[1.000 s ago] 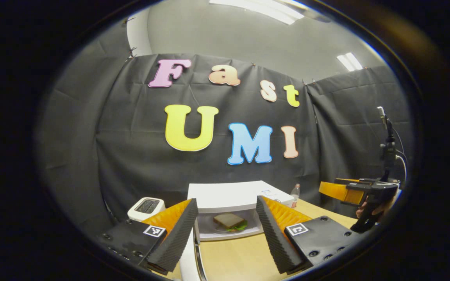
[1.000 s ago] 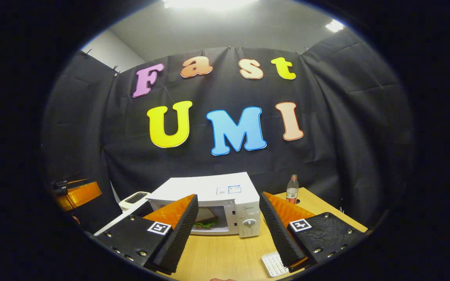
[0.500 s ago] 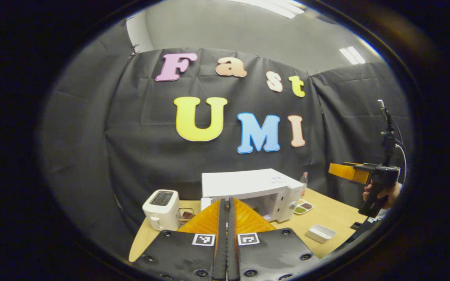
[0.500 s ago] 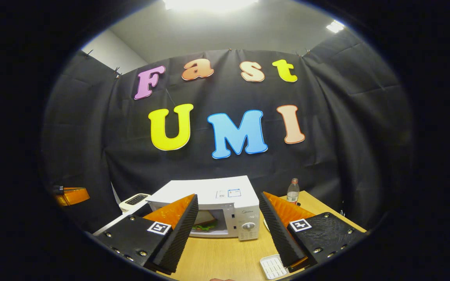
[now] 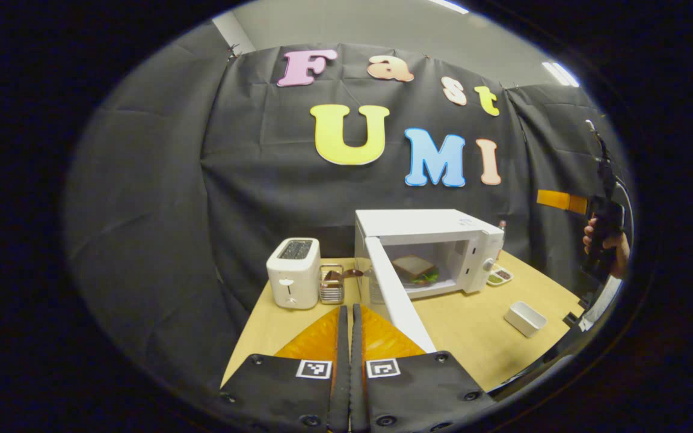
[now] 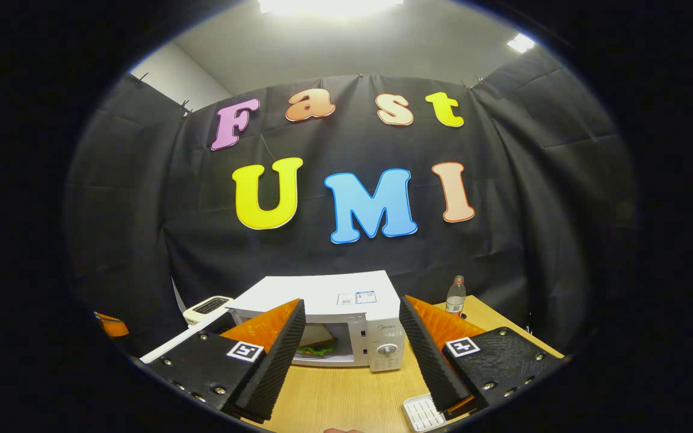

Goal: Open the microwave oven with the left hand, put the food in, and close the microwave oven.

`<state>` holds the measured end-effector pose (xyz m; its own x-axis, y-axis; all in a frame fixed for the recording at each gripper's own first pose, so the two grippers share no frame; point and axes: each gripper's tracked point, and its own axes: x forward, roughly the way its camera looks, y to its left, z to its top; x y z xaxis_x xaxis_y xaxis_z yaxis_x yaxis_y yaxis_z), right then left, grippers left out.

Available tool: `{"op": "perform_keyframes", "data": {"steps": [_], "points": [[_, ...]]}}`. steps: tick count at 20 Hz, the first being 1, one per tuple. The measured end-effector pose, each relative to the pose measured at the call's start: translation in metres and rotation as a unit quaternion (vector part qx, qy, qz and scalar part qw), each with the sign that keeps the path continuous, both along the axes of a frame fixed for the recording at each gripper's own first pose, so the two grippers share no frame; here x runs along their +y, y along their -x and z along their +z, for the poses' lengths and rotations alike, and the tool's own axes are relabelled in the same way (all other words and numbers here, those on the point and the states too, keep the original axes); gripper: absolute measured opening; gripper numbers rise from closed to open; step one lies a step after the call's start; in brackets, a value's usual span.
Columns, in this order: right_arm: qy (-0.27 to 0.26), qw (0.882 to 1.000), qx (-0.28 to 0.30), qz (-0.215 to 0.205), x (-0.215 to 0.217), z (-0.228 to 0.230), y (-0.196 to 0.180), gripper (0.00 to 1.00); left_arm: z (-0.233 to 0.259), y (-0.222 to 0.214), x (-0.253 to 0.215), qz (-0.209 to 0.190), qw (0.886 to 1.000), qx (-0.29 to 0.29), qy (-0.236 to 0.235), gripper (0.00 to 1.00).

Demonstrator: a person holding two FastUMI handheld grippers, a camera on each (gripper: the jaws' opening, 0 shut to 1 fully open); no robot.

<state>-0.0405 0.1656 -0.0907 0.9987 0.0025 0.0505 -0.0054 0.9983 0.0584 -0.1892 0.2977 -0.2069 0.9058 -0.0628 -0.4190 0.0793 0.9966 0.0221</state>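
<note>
Closing step of the task, approach phase. The microwave (image 5: 425, 240) stands on the table (image 5: 473, 325) w/ its door (image 5: 397, 294) swung wide toward the camera; the sandwich (image 5: 415, 269) already lies inside the cavity, so opening and loading look done and only the shutting remains. The left gripper (image 5: 349, 337) has its fingers pressed together w/ nothing between them, and sits low in the left gripper view, just short of the door's free edge. The right gripper (image 6: 351, 349) hangs w/ fingers spread and empty, facing the oven front (the sandwich shows through the gap in the right gripper view). Next move, as judged: bring the closed tips against the door's outer face and sweep it round till it latches, w/o shoving the oven back. Toaster (image 5: 292, 273) stands left, clear of the swing.
</note>
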Motion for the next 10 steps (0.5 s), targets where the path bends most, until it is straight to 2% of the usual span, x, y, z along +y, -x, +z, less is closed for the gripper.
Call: {"op": "perform_keyframes", "data": {"steps": [4, 10], "points": [[0.011, 1.000, -0.005, -0.010, -0.003, 0.003, -0.004, 0.95, -0.038, 0.011, -0.016, -0.016, 0.999, 0.039, 0.004, 0.07], [0.025, 1.000, -0.010, -0.002, -0.007, 0.007, -0.007, 0.98, -0.043, 0.014, -0.038, -0.029, 0.998, 0.050, 0.001, 0.07]]}}
